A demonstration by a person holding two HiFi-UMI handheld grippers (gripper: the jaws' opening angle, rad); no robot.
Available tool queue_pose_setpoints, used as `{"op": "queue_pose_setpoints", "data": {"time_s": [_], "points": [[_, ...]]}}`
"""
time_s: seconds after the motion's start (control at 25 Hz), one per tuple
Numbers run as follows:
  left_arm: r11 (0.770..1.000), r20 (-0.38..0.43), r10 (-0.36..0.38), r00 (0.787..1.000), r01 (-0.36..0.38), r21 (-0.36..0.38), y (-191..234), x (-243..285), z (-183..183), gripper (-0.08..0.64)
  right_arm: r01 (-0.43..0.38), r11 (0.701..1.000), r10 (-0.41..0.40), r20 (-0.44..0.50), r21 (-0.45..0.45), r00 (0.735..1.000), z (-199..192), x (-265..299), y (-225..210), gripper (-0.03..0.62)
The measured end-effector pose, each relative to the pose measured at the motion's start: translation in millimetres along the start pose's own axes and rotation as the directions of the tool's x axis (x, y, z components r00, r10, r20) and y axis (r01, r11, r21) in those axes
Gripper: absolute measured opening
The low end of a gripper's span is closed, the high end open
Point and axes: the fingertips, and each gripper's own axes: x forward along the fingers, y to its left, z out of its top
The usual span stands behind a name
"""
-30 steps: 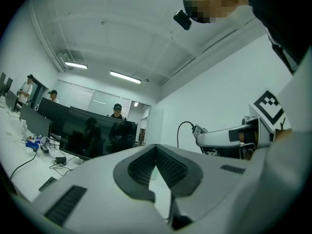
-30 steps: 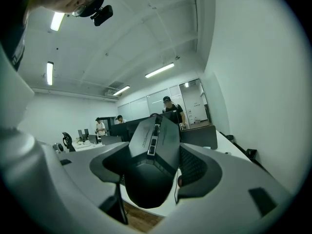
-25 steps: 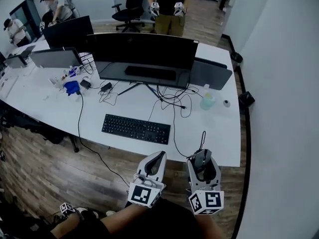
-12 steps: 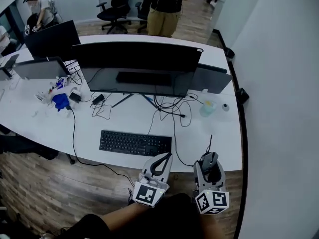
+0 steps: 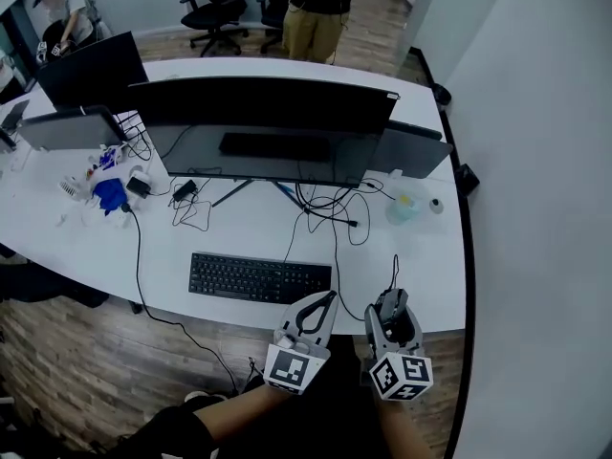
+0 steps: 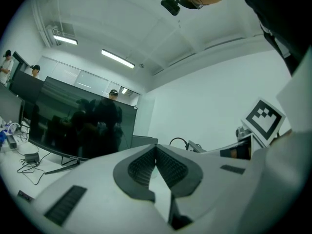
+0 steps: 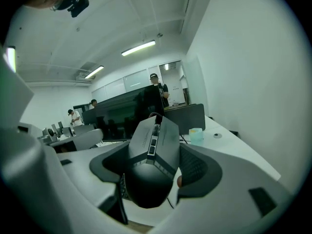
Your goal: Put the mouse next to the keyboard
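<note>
A dark grey wired mouse (image 7: 152,160) sits clamped between the jaws of my right gripper (image 5: 391,312), held over the desk's near edge at the right. Its cable runs up across the desk toward the monitor. The black keyboard (image 5: 259,277) lies flat on the white desk (image 5: 249,220), to the left of the mouse (image 5: 389,308). My left gripper (image 5: 316,313) hovers at the desk edge just right of the keyboard's end, its jaws shut with nothing between them (image 6: 156,167).
A wide black monitor (image 5: 263,127) stands behind the keyboard with tangled cables (image 5: 330,204) under it. A pale cup (image 5: 403,205) and a small round object (image 5: 436,204) sit at the right. More screens and clutter fill the left. People stand beyond the desk.
Both grippers have moved forward from over the floor to the desk's near edge, the right one carrying the mouse. The head view has shifted closer to the desk.
</note>
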Motion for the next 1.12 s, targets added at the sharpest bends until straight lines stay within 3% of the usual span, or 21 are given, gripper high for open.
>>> {"op": "queue_pose_setpoints", "data": {"time_s": [0.36, 0.72, 1.12], "points": [[0.999, -0.043, 0.046, 0.998, -0.046, 0.002, 23, 29, -14, 0.011, -0.054, 0.999, 0.054, -0.094, 0.001, 0.994, -30, 47, -13, 0.321], [0.999, -0.079, 0.053, 0.996, -0.052, 0.014, 26, 68, -26, 0.011, -0.031, 1.0, 0.03, -0.21, 0.001, 0.977, -71, 96, -51, 0.321], [0.998, -0.15, 0.069, 0.986, -0.067, 0.019, 38, 103, -47, 0.011, -0.03, 0.997, -0.003, -0.396, -0.076, 0.918, -146, 157, -81, 0.321]]}}
